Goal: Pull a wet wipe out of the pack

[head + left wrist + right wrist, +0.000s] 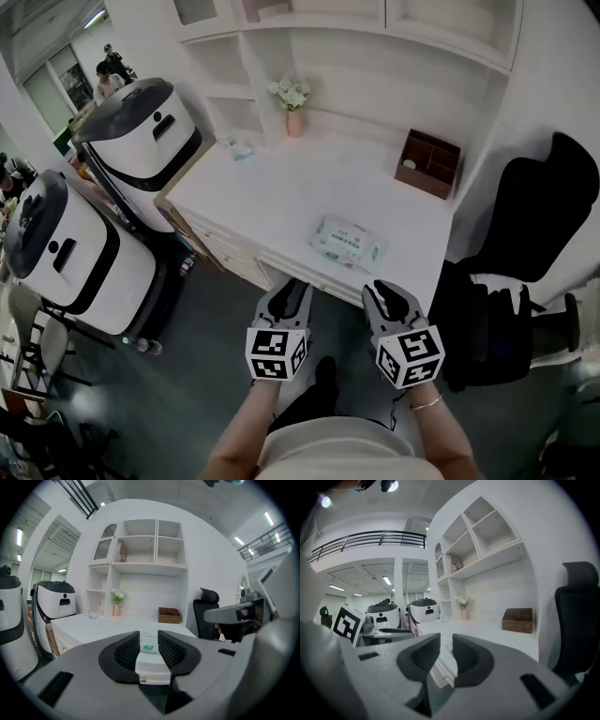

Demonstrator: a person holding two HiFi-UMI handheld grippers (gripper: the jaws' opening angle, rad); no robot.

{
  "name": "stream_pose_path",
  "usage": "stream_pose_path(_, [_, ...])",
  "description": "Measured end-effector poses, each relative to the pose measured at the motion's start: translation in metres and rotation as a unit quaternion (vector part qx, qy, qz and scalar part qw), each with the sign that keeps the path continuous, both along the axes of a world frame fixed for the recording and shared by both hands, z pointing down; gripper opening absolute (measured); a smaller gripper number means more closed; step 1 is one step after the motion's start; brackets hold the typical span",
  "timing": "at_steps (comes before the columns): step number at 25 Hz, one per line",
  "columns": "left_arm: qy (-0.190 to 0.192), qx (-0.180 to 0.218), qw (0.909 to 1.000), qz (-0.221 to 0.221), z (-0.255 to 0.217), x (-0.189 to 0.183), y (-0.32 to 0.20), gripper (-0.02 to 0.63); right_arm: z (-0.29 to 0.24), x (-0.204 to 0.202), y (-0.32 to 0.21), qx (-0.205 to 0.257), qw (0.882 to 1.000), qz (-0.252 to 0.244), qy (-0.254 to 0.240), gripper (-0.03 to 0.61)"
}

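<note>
Basically I'm at the approach step: left gripper (292, 292) and right gripper (388, 296), jaws spread and empty, hang short of the pack (347, 242) on the worktop (300, 183); next I'd pin it and pinch a wipe.

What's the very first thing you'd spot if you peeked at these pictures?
Two grey grippers with checkered marker cubes poke in at the bottom of the head view: the left gripper and right gripper, both with jaws apart and empty. Just ahead, a green-and-white wet wipe pack lies flat near the front edge of the white desk. Big white-and-black machines stand at the left.
</note>
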State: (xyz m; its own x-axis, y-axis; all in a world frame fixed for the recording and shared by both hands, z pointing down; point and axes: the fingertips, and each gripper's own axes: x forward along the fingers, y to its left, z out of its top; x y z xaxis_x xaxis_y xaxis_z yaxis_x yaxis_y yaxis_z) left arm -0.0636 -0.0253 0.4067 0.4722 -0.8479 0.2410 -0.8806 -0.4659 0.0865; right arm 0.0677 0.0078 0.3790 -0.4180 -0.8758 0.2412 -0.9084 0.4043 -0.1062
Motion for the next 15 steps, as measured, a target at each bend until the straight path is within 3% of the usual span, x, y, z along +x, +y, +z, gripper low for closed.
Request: stream_pose_path(15, [-0.006,-0.003,0.9991,0.041,0.006,-0.002,-0.108,0.118,-0.002,-0.007,-0.098,0.003,0.999,0.026,0.038,0.066])
